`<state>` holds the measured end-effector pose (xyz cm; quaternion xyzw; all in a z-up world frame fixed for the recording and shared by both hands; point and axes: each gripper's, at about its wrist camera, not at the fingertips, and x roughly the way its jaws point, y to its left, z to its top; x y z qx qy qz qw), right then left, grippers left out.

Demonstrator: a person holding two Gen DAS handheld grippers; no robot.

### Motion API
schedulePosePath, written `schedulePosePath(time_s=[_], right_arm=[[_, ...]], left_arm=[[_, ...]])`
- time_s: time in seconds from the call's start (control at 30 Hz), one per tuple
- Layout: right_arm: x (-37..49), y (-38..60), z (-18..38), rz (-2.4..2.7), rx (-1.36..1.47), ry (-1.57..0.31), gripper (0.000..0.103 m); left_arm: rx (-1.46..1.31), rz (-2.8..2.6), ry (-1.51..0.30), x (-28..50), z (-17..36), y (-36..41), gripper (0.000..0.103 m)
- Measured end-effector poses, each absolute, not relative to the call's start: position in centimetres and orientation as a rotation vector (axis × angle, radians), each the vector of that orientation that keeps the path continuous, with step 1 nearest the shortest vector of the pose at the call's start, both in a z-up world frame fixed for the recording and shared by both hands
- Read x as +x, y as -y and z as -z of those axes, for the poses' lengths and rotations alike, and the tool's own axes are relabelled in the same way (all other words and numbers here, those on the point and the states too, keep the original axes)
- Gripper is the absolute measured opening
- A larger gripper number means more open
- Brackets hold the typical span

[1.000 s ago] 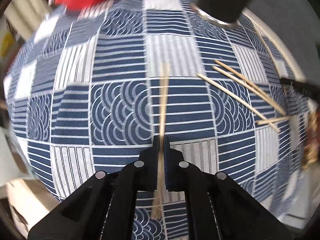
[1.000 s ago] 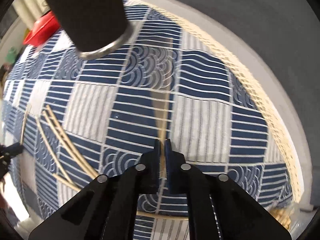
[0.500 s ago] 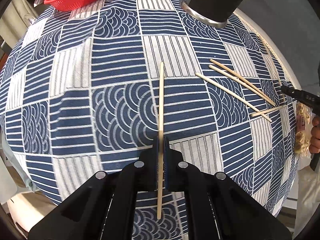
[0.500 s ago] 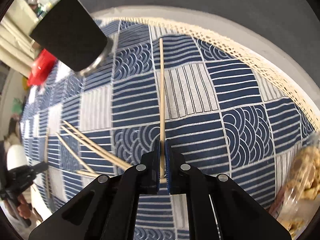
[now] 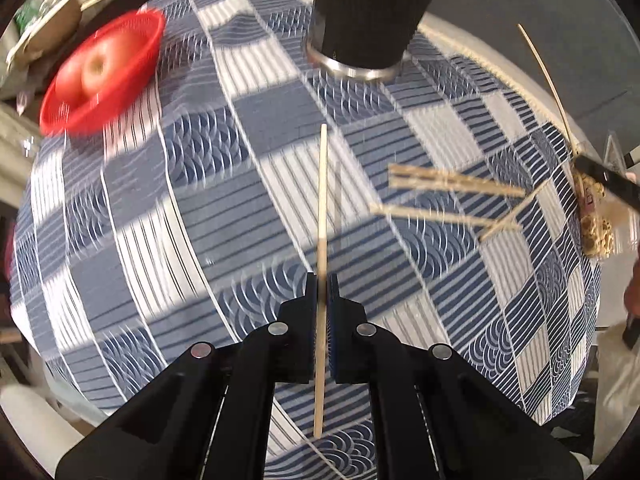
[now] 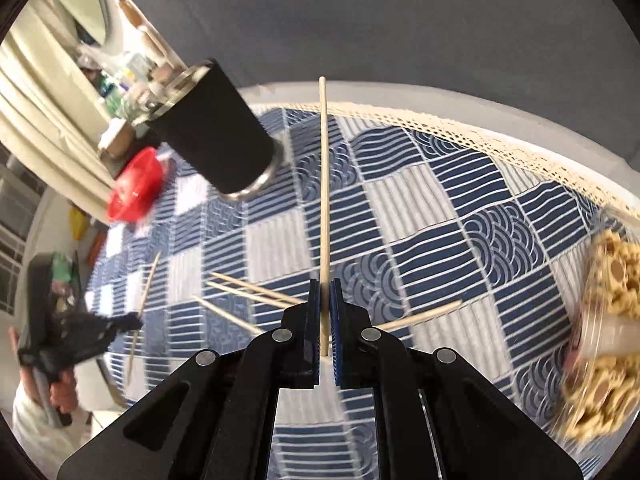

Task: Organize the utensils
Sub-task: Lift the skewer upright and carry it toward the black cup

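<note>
Left claw [image 5: 322, 284] is clenching one chopstick [image 5: 322, 216], and the right claw [image 6: 325, 292] is clenching another stick [image 6: 325, 176], each pointing forward between the jaws, above the cloth. Going big to small now: the desk is wearing a blue-and-white patchwork cloth [image 5: 240, 208] with a lace edge, filling both views. At the far side a black cup [image 5: 368, 12] with a steel rim is standing upright on the cloth. Off to the left of it a red basket [image 5: 100, 80] is sitting with an apple [image 5: 94, 70] inside, all blurred. By the right edge a clear packet of biscuits [image 6: 604, 320] is lying on the cloth. Between the two claws, loose sticks [image 5: 452, 184] are lying scattered and crossed on the cloth, well short of the cup. In the right view a hand [image 6: 64, 392] is gripping the left tool's handle at the lower left corner.
</note>
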<state>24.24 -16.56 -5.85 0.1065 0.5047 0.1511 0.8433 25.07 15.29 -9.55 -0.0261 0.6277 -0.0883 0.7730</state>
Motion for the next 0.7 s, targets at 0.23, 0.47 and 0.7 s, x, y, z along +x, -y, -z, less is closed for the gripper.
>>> schedulePosePath(time_s=[0.23,0.47,0.7], right_arm=[[22.9,15.1,3.3,-0.32,0.355,-0.99,0.005],[23.0,12.1,0.7,-0.293,0.421,-1.014,0.005],[24.7,6.7,-2.5,-0.244,0.312,-1.047,0.005]], left_arm=[[-0.034,0.262,-1.281,29.6,5.2,-18.2,0.005],[-0.01,0.271,-1.184,34.4,2.5,-20.1,0.005],[0.0,0.365,-1.102,38.1,-0.2,-22.1,0.005]])
